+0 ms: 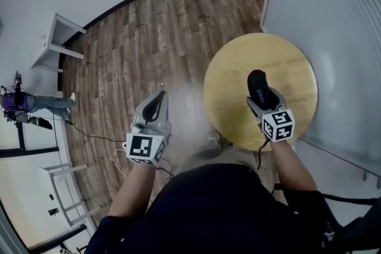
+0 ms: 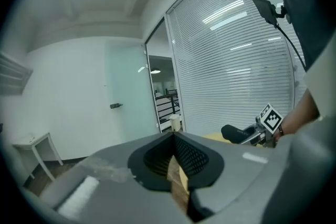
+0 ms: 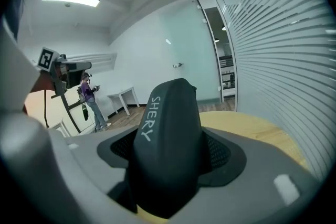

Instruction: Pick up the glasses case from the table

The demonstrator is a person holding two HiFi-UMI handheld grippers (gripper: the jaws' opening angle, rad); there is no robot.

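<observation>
The black glasses case [image 1: 258,81], printed SHERY, sits between the jaws of my right gripper [image 1: 266,102] over the round wooden table [image 1: 238,62]. In the right gripper view the case [image 3: 167,113] fills the gap and my right gripper [image 3: 170,136] is shut on it, with the tabletop [image 3: 257,128] behind. Whether the case still touches the table I cannot tell. My left gripper [image 1: 161,96] hangs over the wood floor, left of the table. Its jaws meet with nothing between them in the left gripper view [image 2: 174,144], where the case [image 2: 235,134] shows far right.
A glass wall with blinds [image 1: 333,38] runs close behind the table on the right. A white side table [image 1: 56,41] stands at the far left. A person [image 1: 33,103] stands further left. A cable [image 1: 89,135] trails across the floor.
</observation>
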